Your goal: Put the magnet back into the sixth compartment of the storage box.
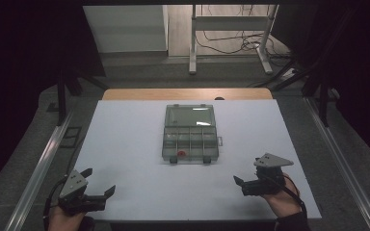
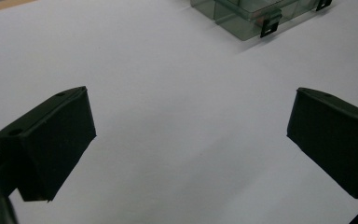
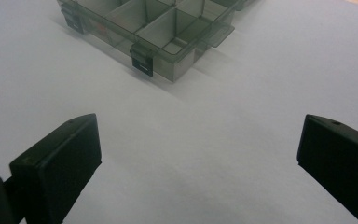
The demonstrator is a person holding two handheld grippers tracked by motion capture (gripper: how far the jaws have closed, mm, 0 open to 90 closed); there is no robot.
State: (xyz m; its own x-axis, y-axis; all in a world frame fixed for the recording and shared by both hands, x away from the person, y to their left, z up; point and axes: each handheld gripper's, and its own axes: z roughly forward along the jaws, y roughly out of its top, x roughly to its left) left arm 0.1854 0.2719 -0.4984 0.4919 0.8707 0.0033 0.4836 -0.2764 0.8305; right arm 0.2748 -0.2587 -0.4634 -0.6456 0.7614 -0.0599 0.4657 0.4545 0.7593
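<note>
At about seven o'clock on the white table (image 1: 125, 144) the left gripper (image 1: 99, 184) rests near the front edge, its jaws spread wide with nothing between them; in the left gripper view only bare table lies in the gap, and a corner of the box (image 2: 251, 16) sits well off at one o'clock. At the table's middle lies the box (image 1: 190, 133), a smoky see-through plastic case with its lid (image 1: 190, 115) laid open flat toward twelve o'clock; the tray has a row of small compartments, and a small red thing (image 1: 181, 154) sits in the front left one. At five o'clock the right gripper (image 1: 246, 176) is likewise wide open and empty; its view shows the tray and black latches (image 3: 142, 60) at eleven o'clock. The box looks light, stiff and slick, likely to slide when pushed; the thin walls could crack if pinched hard. A sound hold would be the lid's far rim or a latch, with the other gripper steadying the tray's side.
</note>
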